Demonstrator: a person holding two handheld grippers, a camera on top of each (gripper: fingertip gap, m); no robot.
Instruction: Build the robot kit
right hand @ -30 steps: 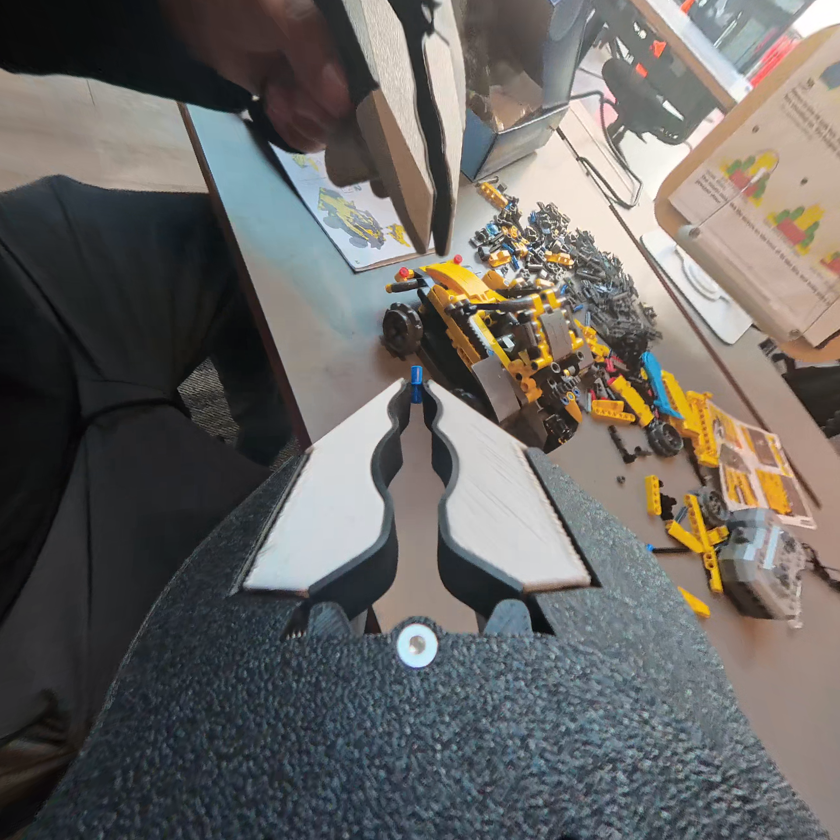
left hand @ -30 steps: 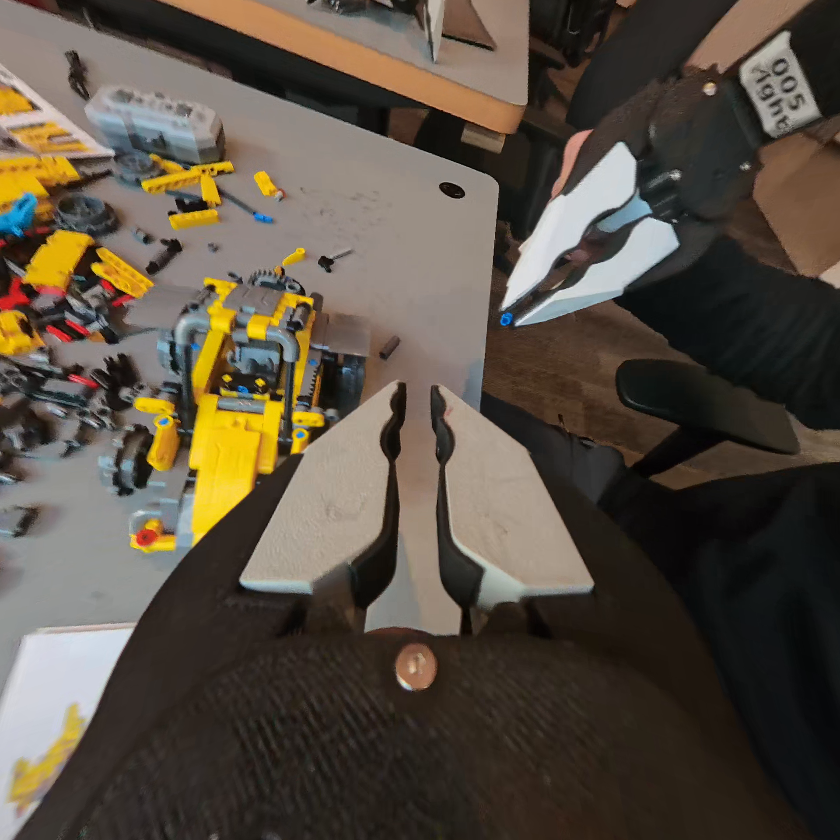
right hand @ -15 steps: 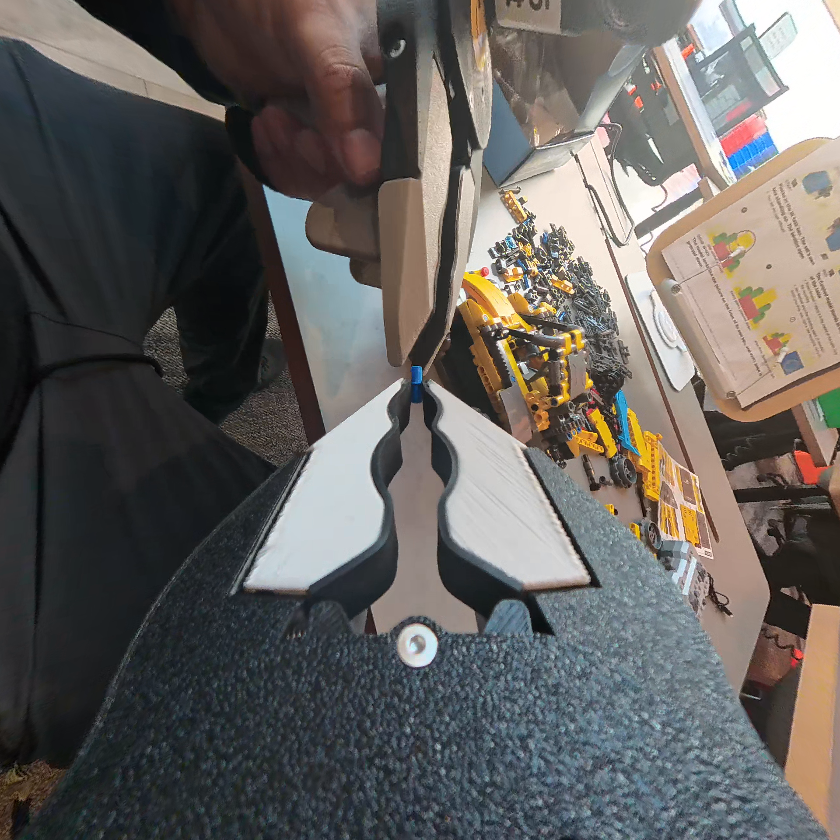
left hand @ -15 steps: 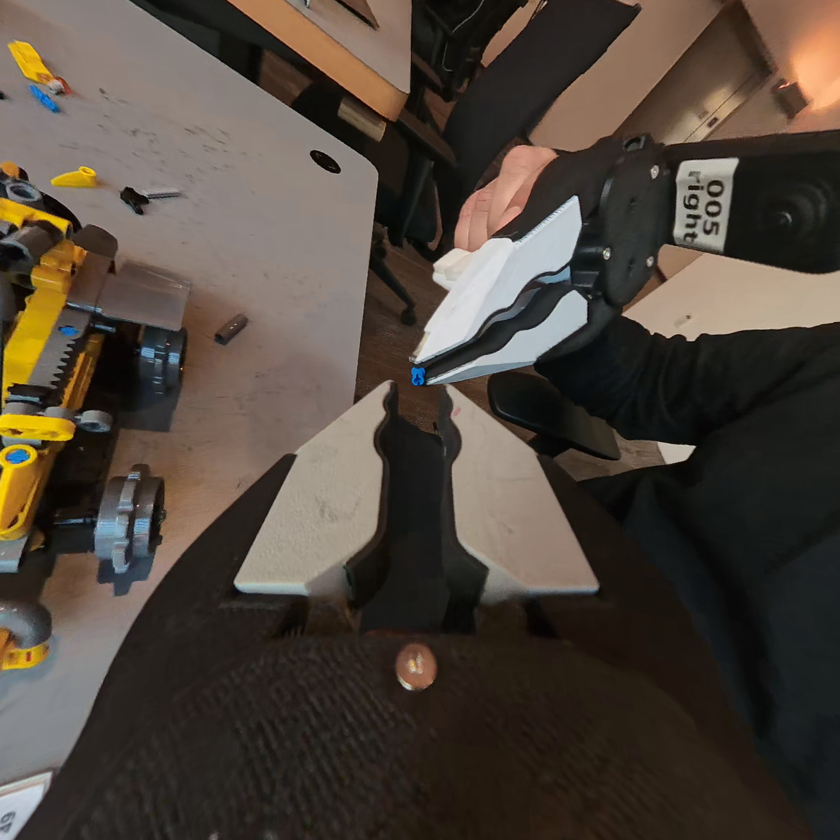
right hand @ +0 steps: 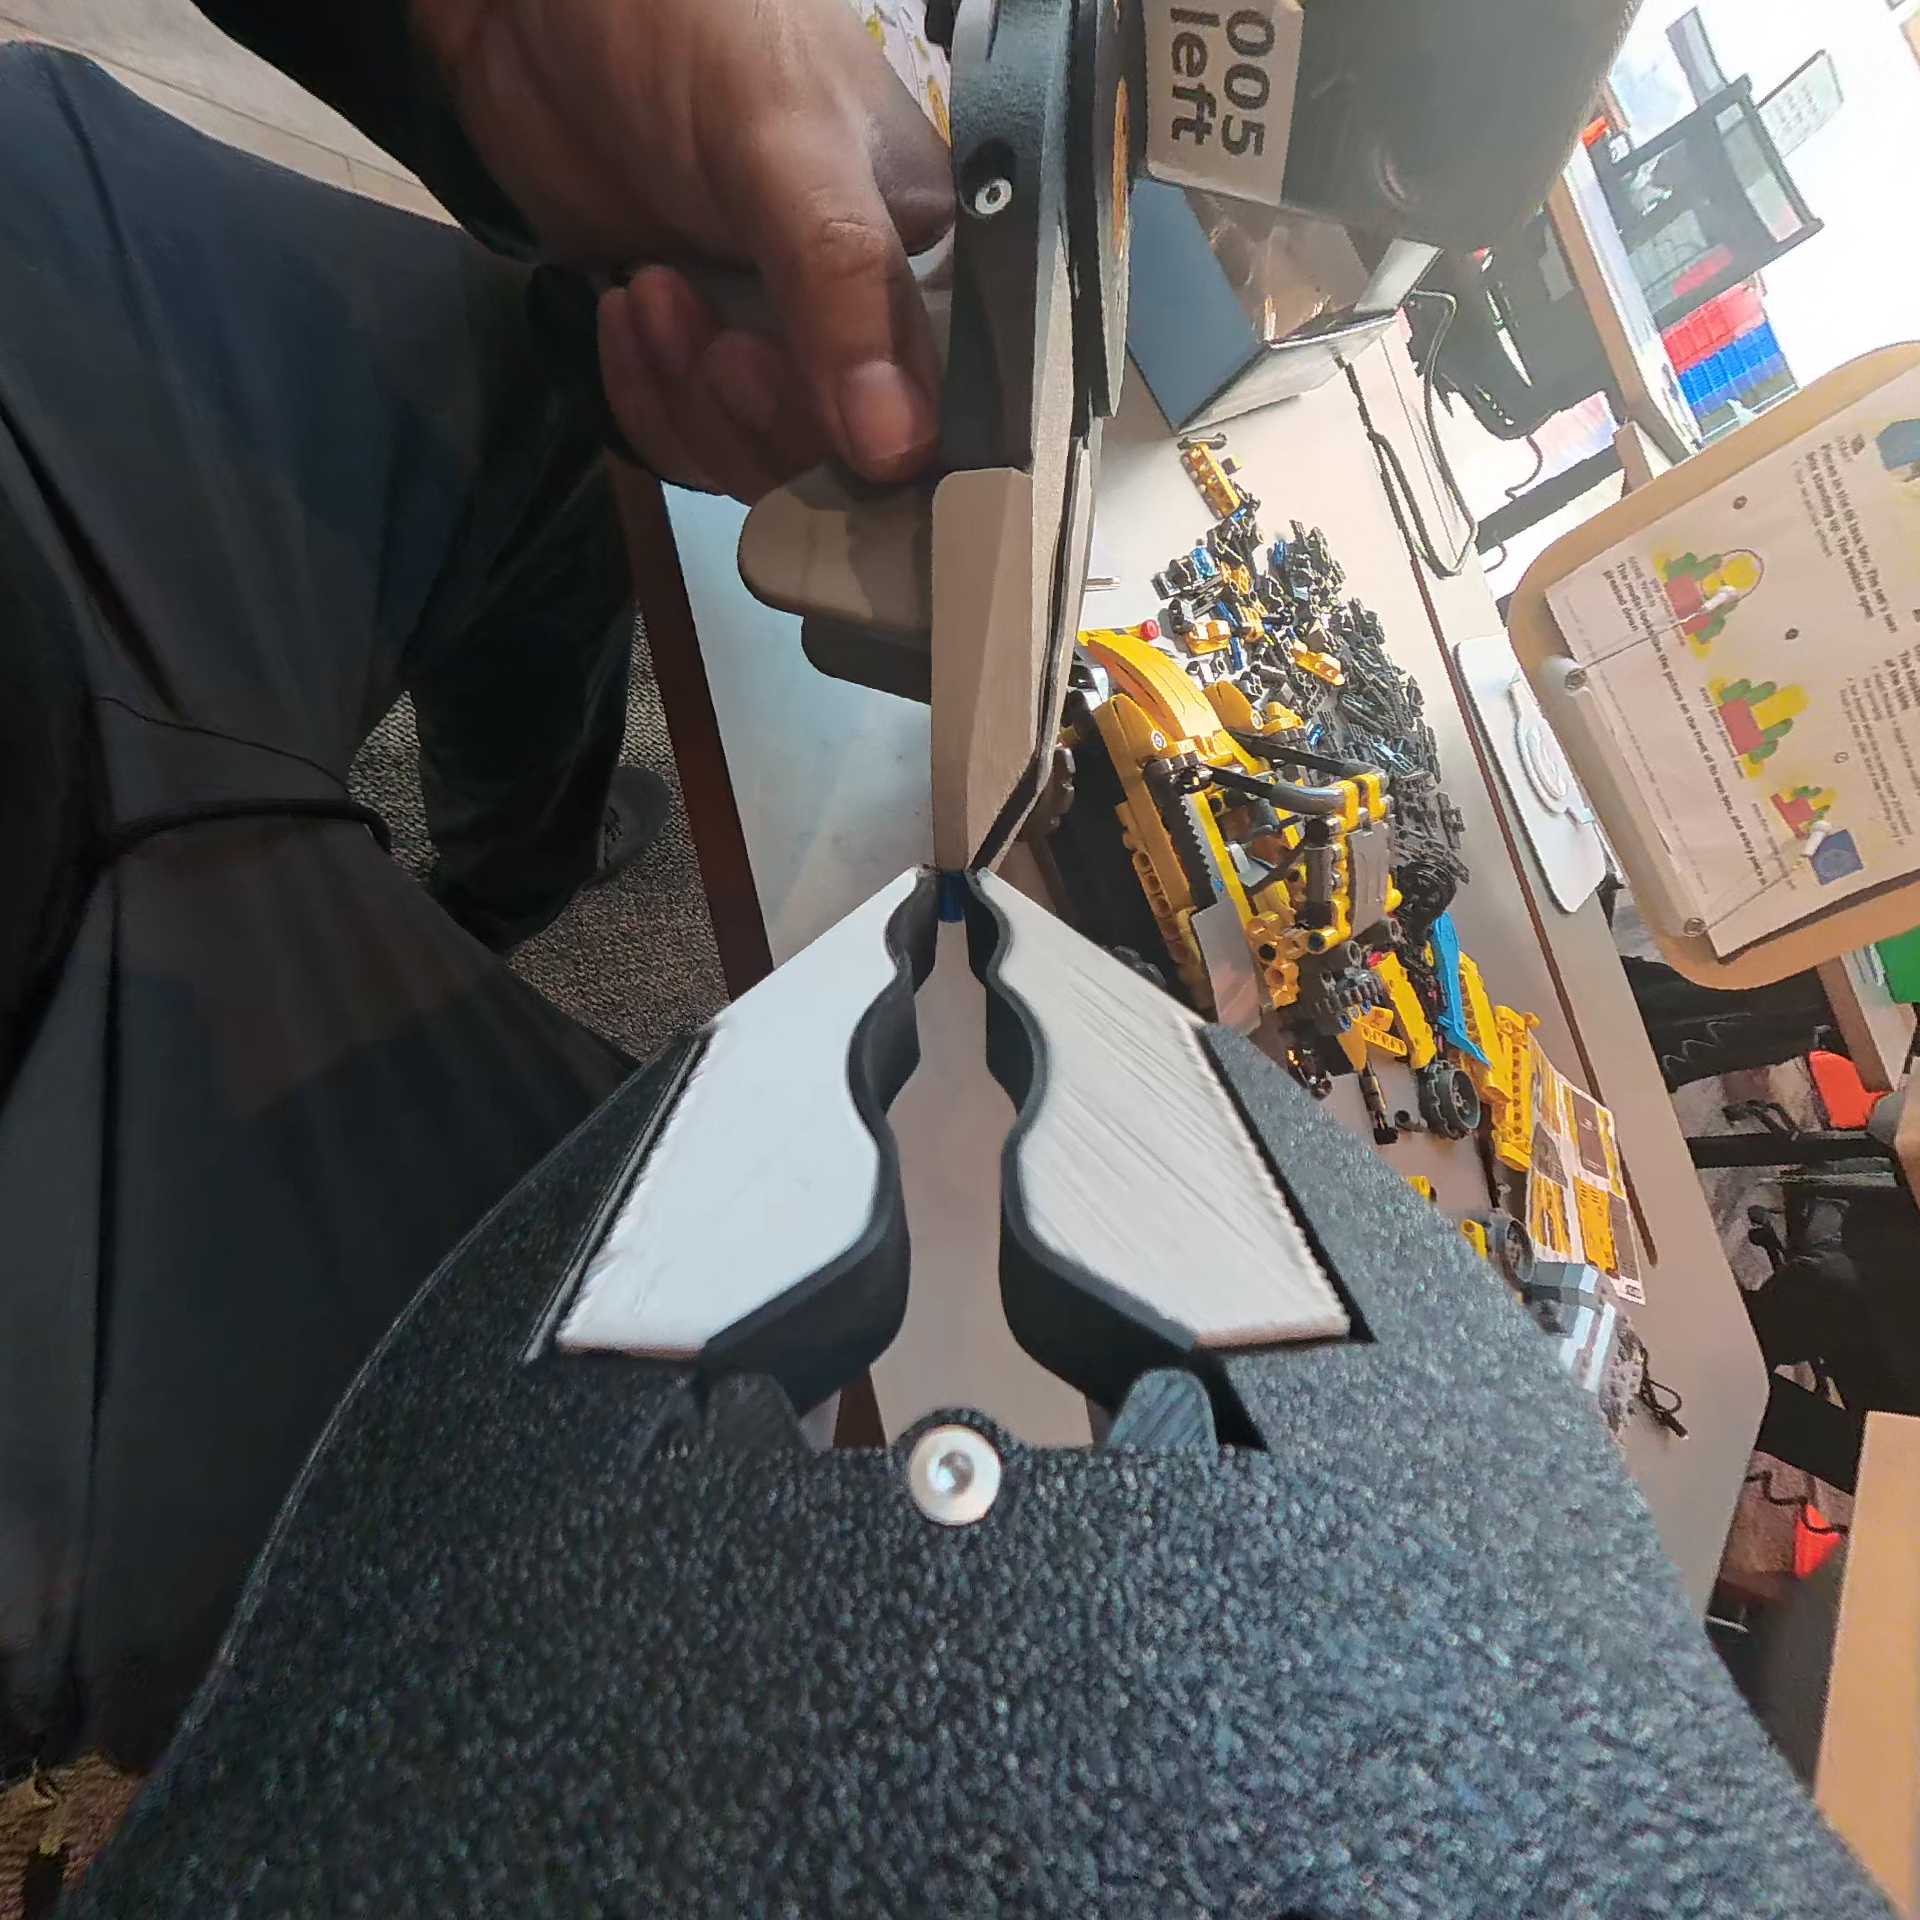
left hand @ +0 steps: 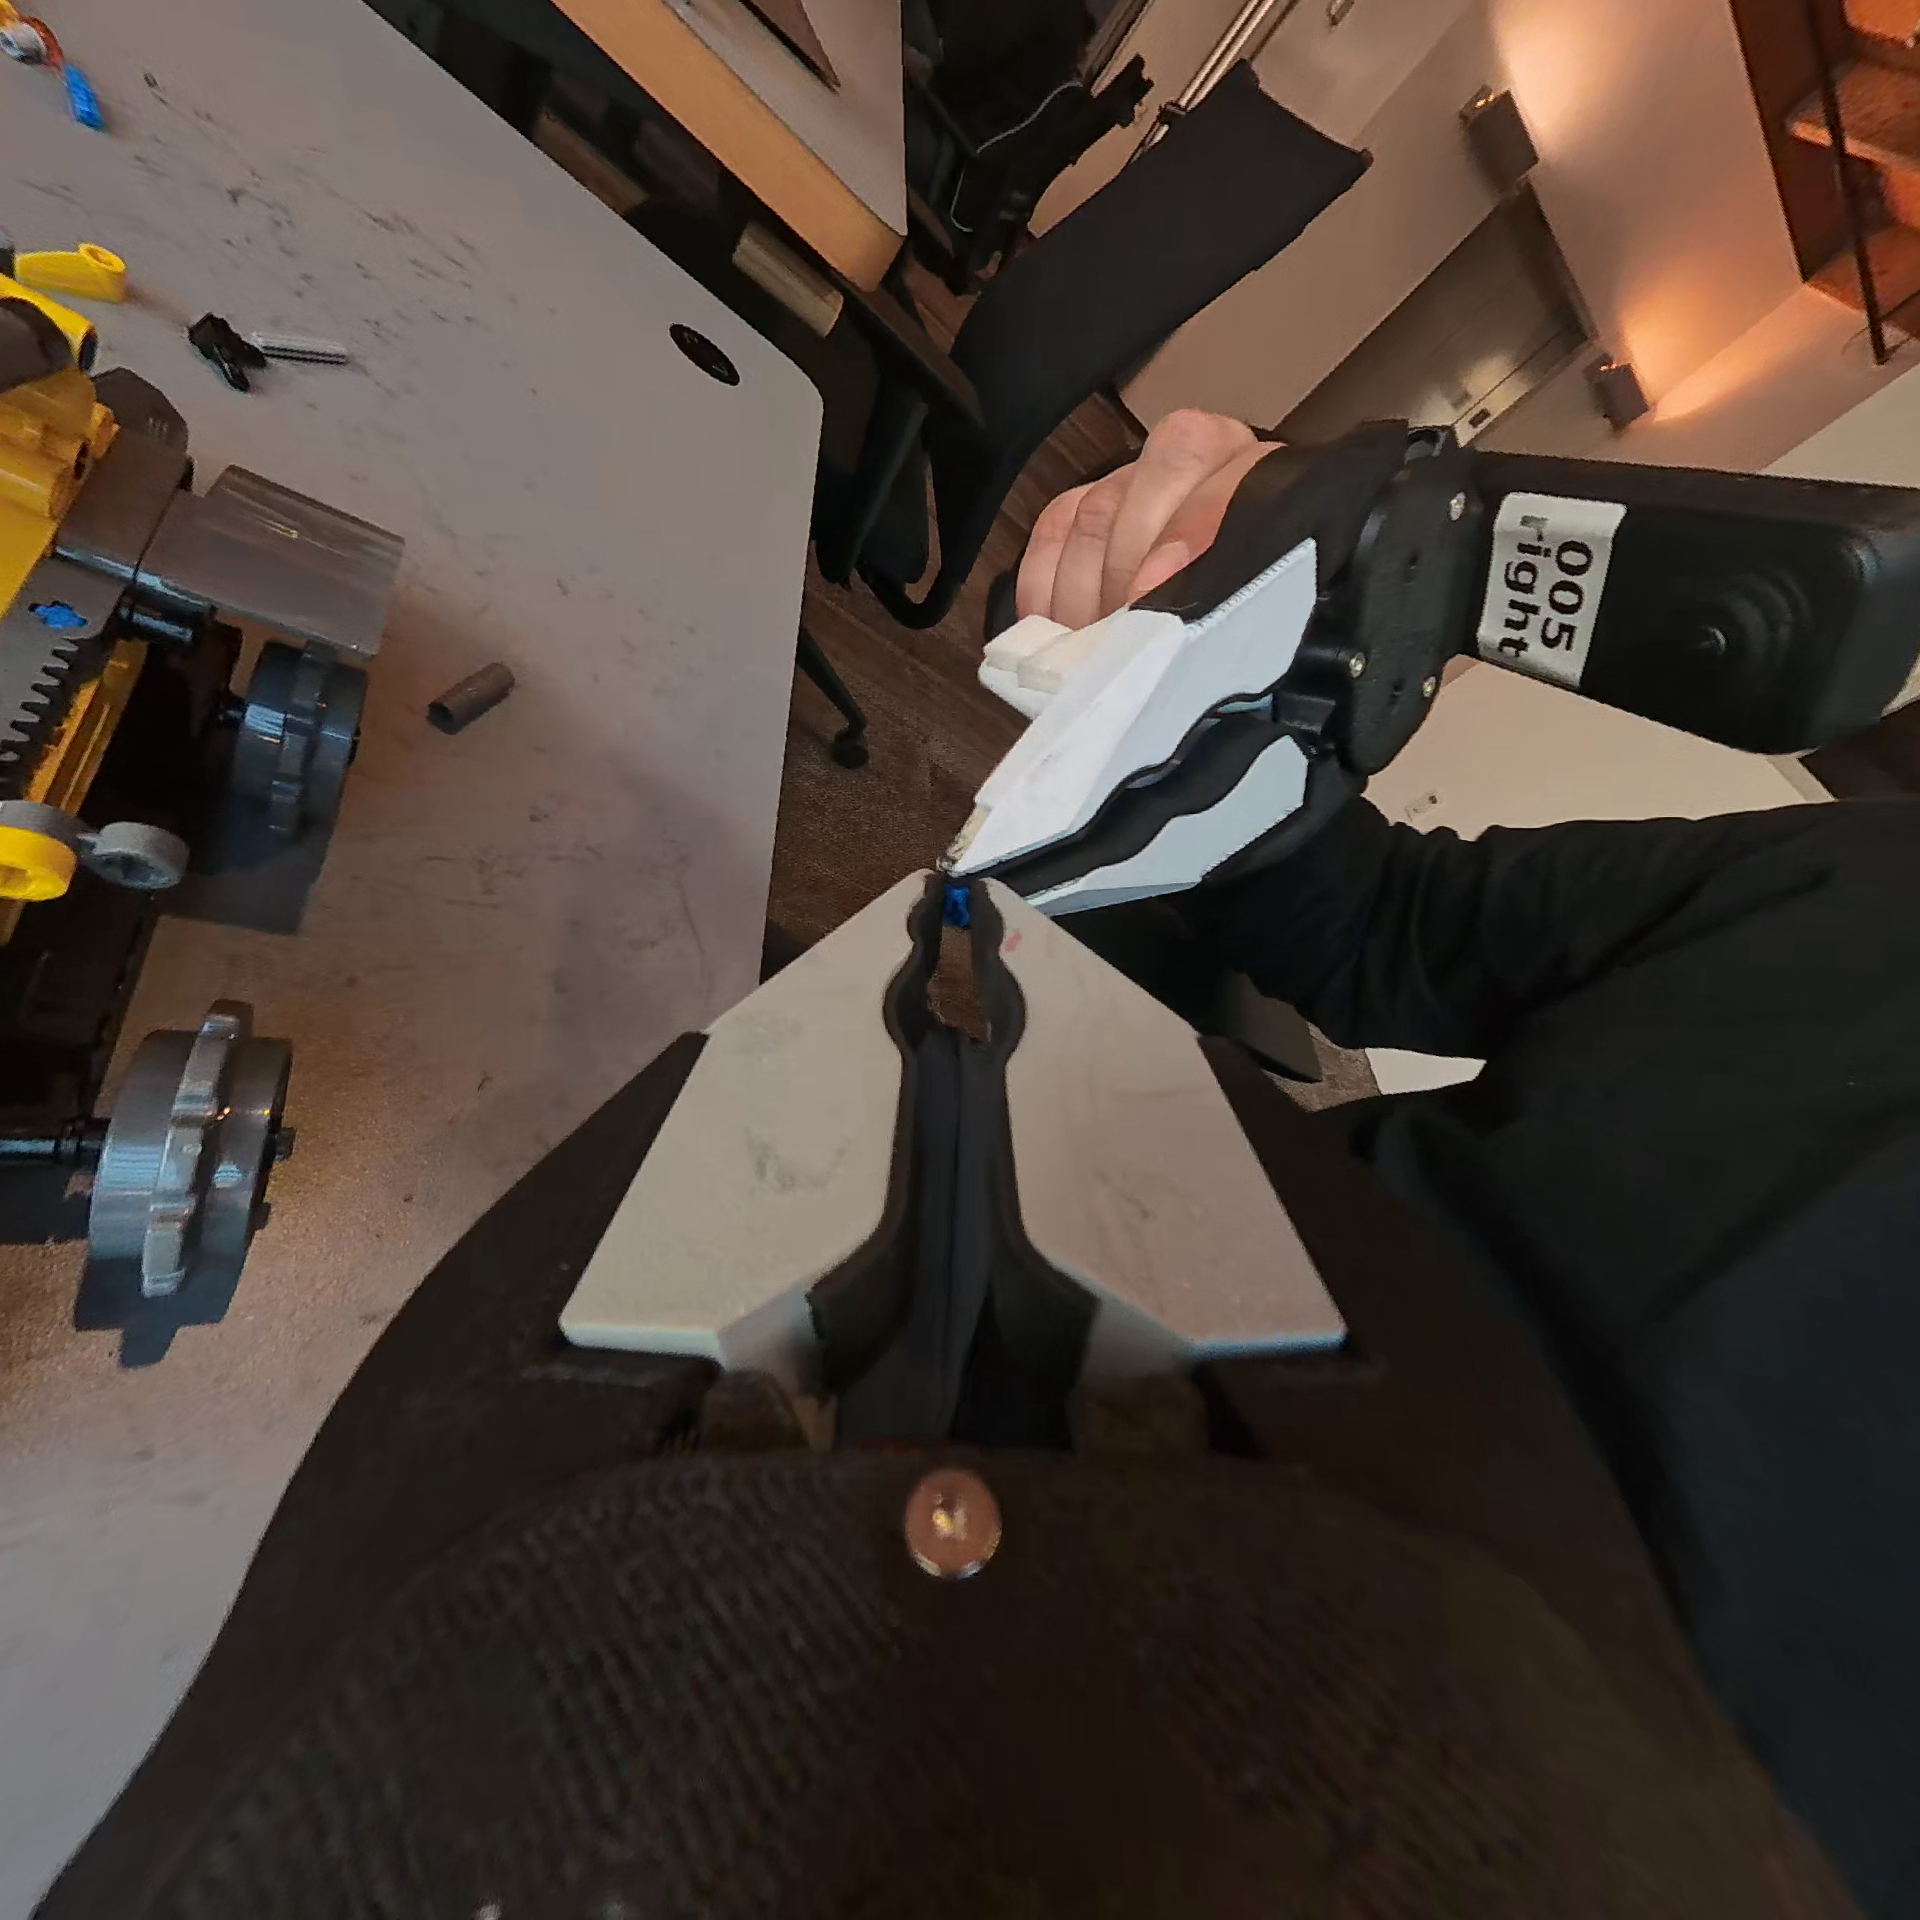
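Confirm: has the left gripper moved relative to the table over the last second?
Yes. The left gripper has swung rightward off the grey table, past its edge, closing on the blue pin.

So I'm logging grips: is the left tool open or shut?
Shut: the left tool has its tips pinched on the blue pin, which the right tool also grips.

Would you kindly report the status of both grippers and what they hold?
Right gripper shut on small blue pin. Left gripper tips closed around same pin, tip to tip, off the table edge. Yellow model untouched.
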